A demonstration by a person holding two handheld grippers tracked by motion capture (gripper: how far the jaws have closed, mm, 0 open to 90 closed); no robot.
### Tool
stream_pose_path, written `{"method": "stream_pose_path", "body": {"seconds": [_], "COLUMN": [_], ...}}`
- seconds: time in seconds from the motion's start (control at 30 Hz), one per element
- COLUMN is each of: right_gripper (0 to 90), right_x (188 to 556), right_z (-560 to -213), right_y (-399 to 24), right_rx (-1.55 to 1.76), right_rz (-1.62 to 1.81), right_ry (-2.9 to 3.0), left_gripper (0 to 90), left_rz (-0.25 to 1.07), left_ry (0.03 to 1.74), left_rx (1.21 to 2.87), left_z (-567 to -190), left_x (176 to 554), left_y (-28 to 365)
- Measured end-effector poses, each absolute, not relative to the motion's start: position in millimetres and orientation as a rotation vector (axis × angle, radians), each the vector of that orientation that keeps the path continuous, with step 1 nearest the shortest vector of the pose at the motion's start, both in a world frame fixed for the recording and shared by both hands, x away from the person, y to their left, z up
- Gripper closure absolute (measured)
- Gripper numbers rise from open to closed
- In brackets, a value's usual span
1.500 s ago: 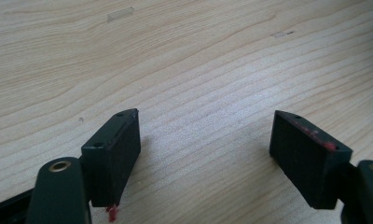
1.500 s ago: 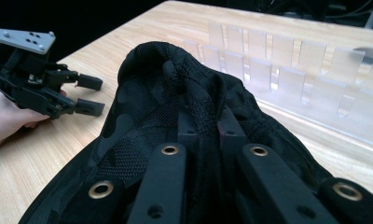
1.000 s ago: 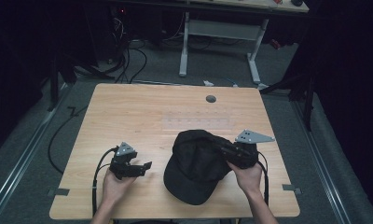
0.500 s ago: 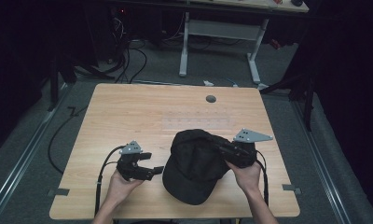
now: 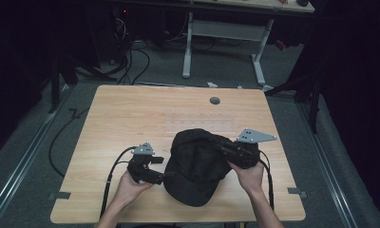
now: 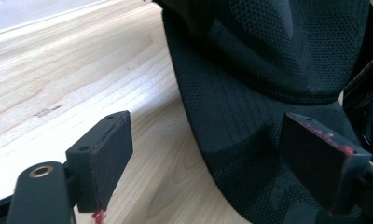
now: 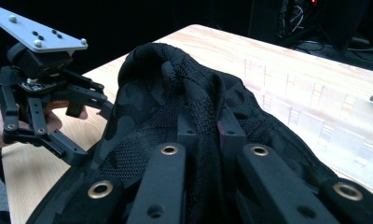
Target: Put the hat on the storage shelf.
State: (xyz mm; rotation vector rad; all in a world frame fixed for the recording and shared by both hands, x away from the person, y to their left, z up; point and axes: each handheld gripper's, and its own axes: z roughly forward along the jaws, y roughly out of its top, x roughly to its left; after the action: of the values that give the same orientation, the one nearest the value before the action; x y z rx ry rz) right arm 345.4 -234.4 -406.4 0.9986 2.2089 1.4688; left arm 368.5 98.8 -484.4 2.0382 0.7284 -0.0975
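- Your right gripper [image 5: 224,148] was pinched tight on a fold of the black cap [image 5: 197,166], at the crown's far-right side; in the right gripper view the two jaws were pressed together with the mesh fabric bunched between them.
- The cap lay on the near half of the wooden table [image 5: 131,114], between your two hands, brim toward you and crown toward the far edge.
- Your left gripper [image 5: 165,176] sat just beside the cap's left edge with its jaws spread; they had just been opening further. In the left gripper view the brim [image 6: 250,154] lay in the gap ahead, and neither pad pressed on it.
- Done so far, as I judged it: one side of the cap was secured, and your left gripper was lined up at the brim.
- Left to do: you had no second grip yet, so the left jaws had to close on the brim before the cap could be lifted, folded or straightened with both hands.
- The cap itself was rumpled at the crown, not yet shaped or moved anywhere.
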Motion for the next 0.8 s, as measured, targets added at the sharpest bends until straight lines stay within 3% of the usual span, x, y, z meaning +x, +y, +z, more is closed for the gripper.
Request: {"method": "stream_pose_path", "body": {"seconds": [0.43, 0.8], "right_gripper": [83.2, 83.1], "right_x": [348.6, 353.1], "right_z": [-404.7, -399.6], "right_y": [-229.0, -227.2], "right_rx": [0.901, 0.858], "right_rz": [1.555, 1.585], "right_ry": [2.243, 2.242], "left_gripper": [20.4, 35.5], "left_rz": [-0.164, -0.209], "left_ry": [0.692, 0.637], "left_rx": [2.058, 2.052], "left_z": [-482.6, -478.1], "left_x": [371.7, 372.1], "left_y": [94.4, 92.8]}}
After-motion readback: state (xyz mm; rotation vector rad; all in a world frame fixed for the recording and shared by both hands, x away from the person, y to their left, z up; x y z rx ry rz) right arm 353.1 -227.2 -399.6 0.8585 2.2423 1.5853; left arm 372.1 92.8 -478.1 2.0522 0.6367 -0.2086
